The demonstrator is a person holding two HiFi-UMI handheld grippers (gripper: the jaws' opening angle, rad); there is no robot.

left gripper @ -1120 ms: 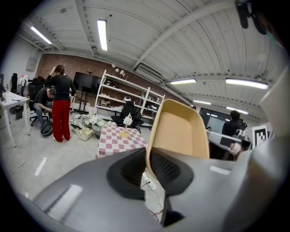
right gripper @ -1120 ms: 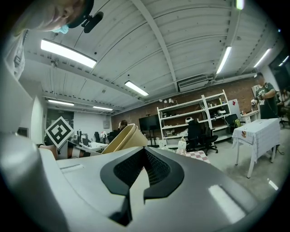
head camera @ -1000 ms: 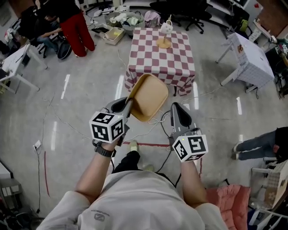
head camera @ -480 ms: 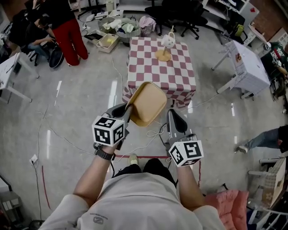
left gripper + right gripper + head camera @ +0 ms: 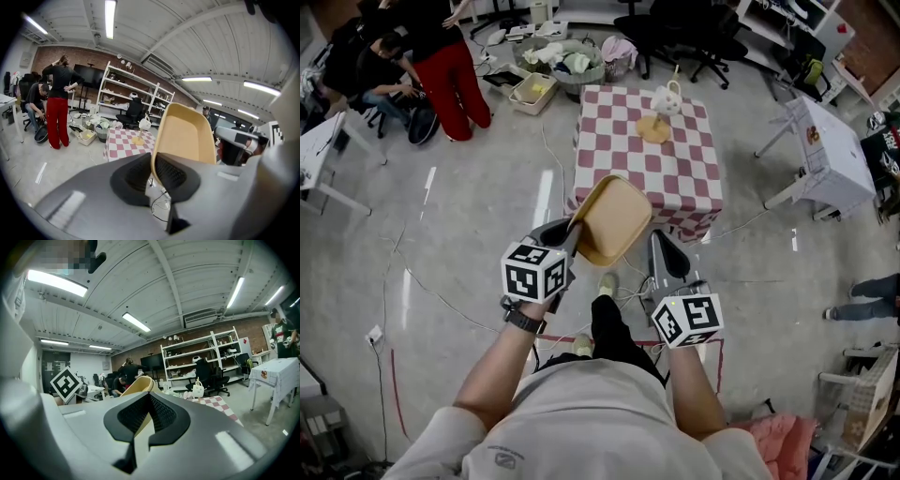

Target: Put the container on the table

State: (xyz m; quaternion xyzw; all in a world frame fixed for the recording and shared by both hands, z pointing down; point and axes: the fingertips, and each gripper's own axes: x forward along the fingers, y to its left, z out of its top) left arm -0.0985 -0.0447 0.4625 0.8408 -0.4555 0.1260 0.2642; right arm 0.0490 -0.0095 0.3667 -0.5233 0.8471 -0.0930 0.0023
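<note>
A tan, shallow container (image 5: 609,220) hangs tilted in the air, its lower left rim pinched by my left gripper (image 5: 571,231). In the left gripper view the rim (image 5: 185,140) runs between the two black pads, and the left gripper (image 5: 152,161) is shut on it. My right gripper (image 5: 660,242) is just right of the container, shut, with nothing seen in its grip. In the right gripper view the container (image 5: 138,385) shows behind the right gripper (image 5: 149,397). The red-and-white checked table (image 5: 647,164) stands ahead on the floor, also in the left gripper view (image 5: 124,138).
A white lamp-like object on a wooden base (image 5: 661,112) sits on the table's far side. A person in red trousers (image 5: 455,66) stands far left by baskets (image 5: 567,61). A white table (image 5: 834,155) is at the right. Cables (image 5: 628,281) lie on the floor underfoot.
The view has shifted as the person steps forward, one leg now out in front. The checked table sits a little further right. Both grippers keep their hold and spacing.
</note>
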